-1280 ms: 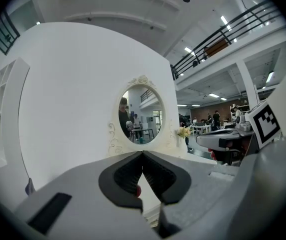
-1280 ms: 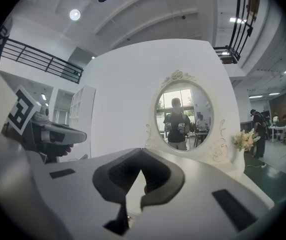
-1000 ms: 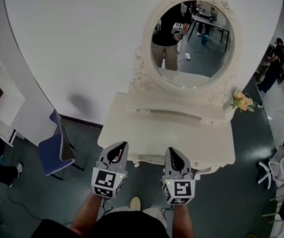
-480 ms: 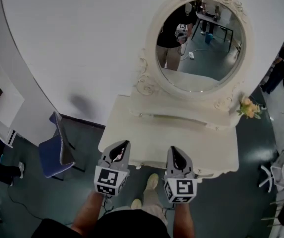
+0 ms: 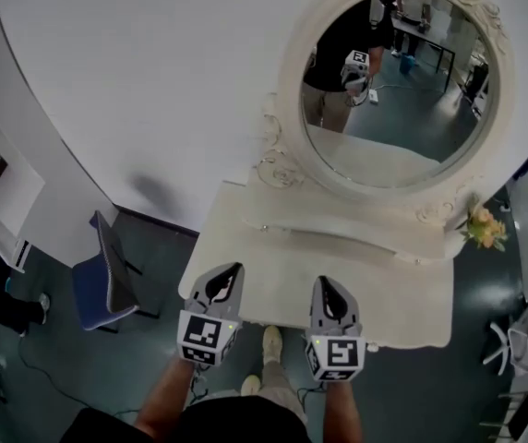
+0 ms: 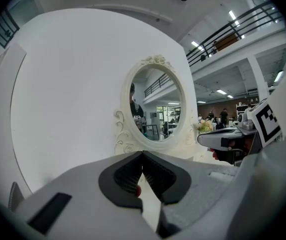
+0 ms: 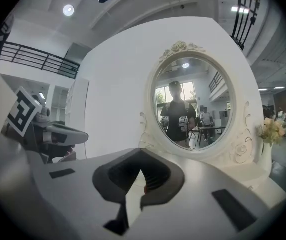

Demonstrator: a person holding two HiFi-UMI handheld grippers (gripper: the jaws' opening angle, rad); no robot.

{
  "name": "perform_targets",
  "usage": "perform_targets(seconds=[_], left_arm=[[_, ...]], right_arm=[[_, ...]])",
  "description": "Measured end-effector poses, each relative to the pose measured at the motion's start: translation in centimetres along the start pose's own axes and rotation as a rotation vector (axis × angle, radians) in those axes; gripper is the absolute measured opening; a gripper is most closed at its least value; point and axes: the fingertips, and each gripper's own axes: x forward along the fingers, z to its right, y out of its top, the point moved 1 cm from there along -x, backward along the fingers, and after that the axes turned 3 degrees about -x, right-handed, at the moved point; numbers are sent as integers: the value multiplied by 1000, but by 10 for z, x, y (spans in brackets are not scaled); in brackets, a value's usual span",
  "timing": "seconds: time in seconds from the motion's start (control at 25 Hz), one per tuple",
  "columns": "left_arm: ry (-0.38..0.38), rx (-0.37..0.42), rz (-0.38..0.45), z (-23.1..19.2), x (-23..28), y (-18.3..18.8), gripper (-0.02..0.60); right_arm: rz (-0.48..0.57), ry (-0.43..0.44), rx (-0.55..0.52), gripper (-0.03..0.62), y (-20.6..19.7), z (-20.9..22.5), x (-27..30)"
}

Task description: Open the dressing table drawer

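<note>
The dressing table (image 5: 356, 284) stands at 12 o'clock of both grippers; its drawer front shows in no view. Only the head view shows the counter (image 5: 412, 305) from above, while the gripper views face the mirror (image 7: 193, 104). The left gripper (image 5: 231, 270) and right gripper (image 5: 325, 284), jaws pressed together, hold nothing.

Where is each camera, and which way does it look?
Head view: on the person's head, looking steeply down at the dressing table and mirror; both forearms, left gripper and right gripper show.
Left gripper view: on the left gripper, looking along its shut jaws toward the mirror; the right gripper shows at right.
Right gripper view: on the right gripper, facing the mirror; the left gripper shows at left.
Shared: all three see the mirror.
</note>
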Motion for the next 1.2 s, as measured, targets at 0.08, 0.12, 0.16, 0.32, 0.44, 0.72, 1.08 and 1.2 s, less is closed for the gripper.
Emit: perform_targets(seconds=[0.08,0.12,0.16,0.32,0.44,0.72,1.08,1.2], left_arm=[[2,-9,-11,-3,17,-5,2],[2,-13,-16,-5,25,-8,3],[3,-18,-22,-7,33,-10,2],[14,-36,-55,-18,61,-27,3],[22,-49,-84,-27,80,-41,3],[31,-66,-139,-43,120,-74,3],[34,-95,-197,-60,159,-113,2],[33,-109,-219,-63,172,-131,3]], right_arm=[[-23,7,3,-2,-10,8,16],[-34,10,6,-2,-15,12,23],[-45,13,9,-2,-20,15,31],[-82,29,26,-2,-41,23,58],[-100,52,39,-2,-56,27,78],[-148,79,60,-2,-90,35,119],[-196,92,72,-2,-126,42,158],[-213,98,73,-2,-141,43,170]])
